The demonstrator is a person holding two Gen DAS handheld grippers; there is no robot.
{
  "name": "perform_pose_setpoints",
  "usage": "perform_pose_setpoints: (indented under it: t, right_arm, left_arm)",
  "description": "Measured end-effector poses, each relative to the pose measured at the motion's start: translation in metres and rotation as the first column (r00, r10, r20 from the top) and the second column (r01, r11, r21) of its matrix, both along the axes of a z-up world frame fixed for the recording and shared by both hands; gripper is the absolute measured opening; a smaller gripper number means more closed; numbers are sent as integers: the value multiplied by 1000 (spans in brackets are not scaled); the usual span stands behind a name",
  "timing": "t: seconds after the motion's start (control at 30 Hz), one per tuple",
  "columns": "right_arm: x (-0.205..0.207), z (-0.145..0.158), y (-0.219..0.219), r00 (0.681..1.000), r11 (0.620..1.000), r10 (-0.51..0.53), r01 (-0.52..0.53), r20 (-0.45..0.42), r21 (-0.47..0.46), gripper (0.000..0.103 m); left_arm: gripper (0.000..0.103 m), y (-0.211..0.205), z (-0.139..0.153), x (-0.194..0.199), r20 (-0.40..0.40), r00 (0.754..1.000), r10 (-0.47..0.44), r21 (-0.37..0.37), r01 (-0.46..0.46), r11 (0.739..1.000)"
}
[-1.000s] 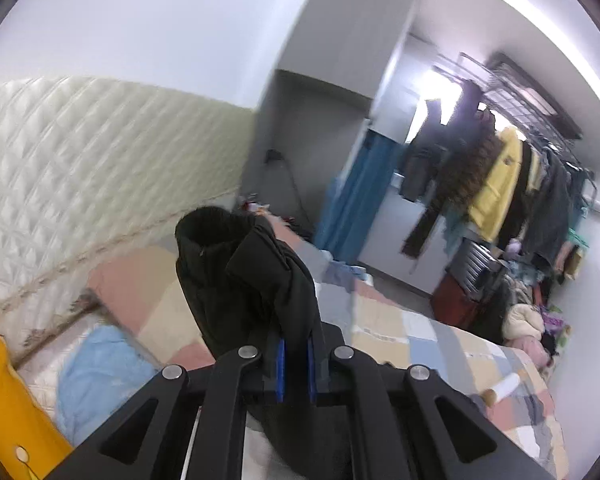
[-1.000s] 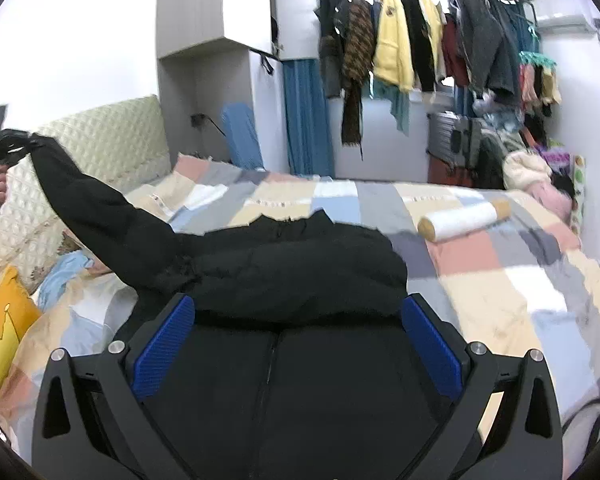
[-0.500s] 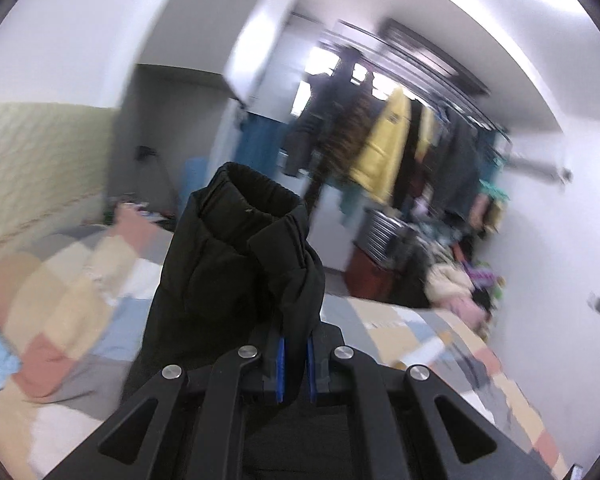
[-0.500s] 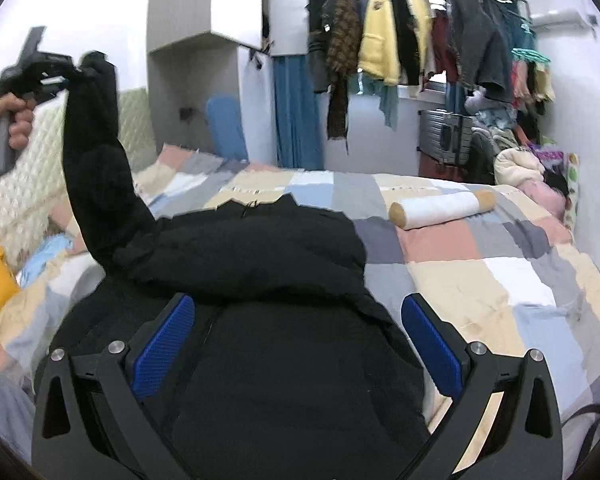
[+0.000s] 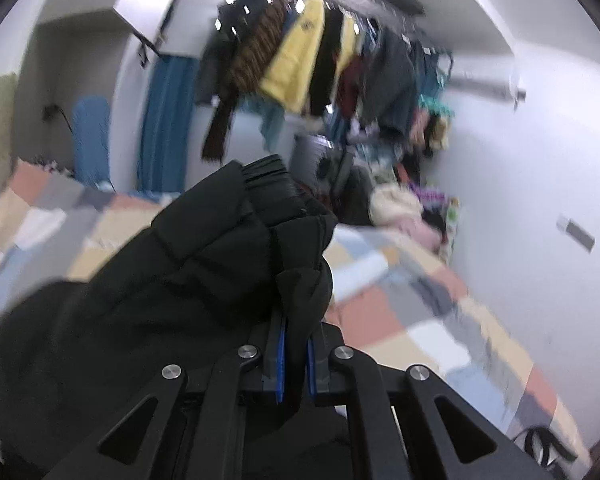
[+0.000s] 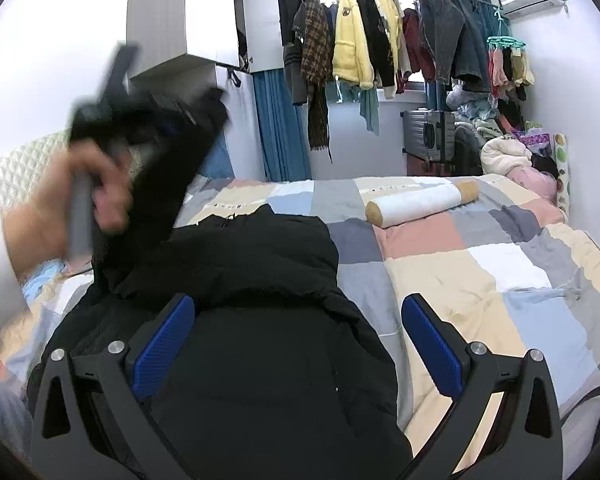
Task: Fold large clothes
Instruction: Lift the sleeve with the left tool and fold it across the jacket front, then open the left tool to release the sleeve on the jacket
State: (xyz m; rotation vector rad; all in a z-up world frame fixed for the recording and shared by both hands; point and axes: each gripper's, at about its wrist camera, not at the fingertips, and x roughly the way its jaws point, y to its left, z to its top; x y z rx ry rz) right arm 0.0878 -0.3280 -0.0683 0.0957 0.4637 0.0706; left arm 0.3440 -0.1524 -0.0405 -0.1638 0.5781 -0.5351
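The left gripper (image 5: 294, 354) was clamped on the cuff end of the black jacket's sleeve (image 5: 236, 248), fabric bunched between its blue pads (image 5: 279, 364) and hiding their tips. In the right wrist view that gripper and the person's hand (image 6: 88, 196) appeared at upper left, heavily blurred. The black jacket (image 6: 236, 320) lay on the patchwork bedspread (image 6: 500, 280) at lower centre, its hem cut off by the frame. The right gripper (image 6: 298, 344) hung above it, jaws spread wide, holding nothing.
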Motion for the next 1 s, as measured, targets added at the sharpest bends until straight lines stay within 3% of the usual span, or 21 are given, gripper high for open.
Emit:
perform_pose_setpoints:
  t: [0.17, 0.33, 0.53, 0.8, 0.9, 0.93, 1.0]
  right_arm:
    - [2, -3, -3, 1000, 1000, 19, -19, 18, 14, 103]
    - [13, -8, -11, 1000, 1000, -9, 9, 23, -3, 103]
    - [28, -16, -29, 1000, 996, -26, 26, 6, 87, 103]
    - [48, -34, -27, 999, 992, 10, -4, -45, 123, 103]
    - [47, -35, -31, 999, 990, -5, 12, -49, 139, 103]
    - [47, -36, -33, 999, 990, -11, 18, -51, 143, 103]
    - [46, -36, -35, 998, 989, -17, 24, -54, 145, 103]
  left_arm:
    - [7, -39, -67, 12, -87, 996, -9, 58, 14, 998]
    - [7, -56, -127, 30, -150, 988, 40, 96, -25, 995]
    - [7, -70, -169, 42, -217, 975, 55, 143, -24, 989]
    - [7, -71, -161, 33, -183, 981, 63, 159, -34, 987]
    - [9, -78, -149, 20, -135, 984, 119, 256, -81, 963]
    - [14, -79, -144, 15, -126, 983, 132, 272, -93, 958]
    - [43, -78, -135, 5, -120, 980, 157, 286, -117, 951]
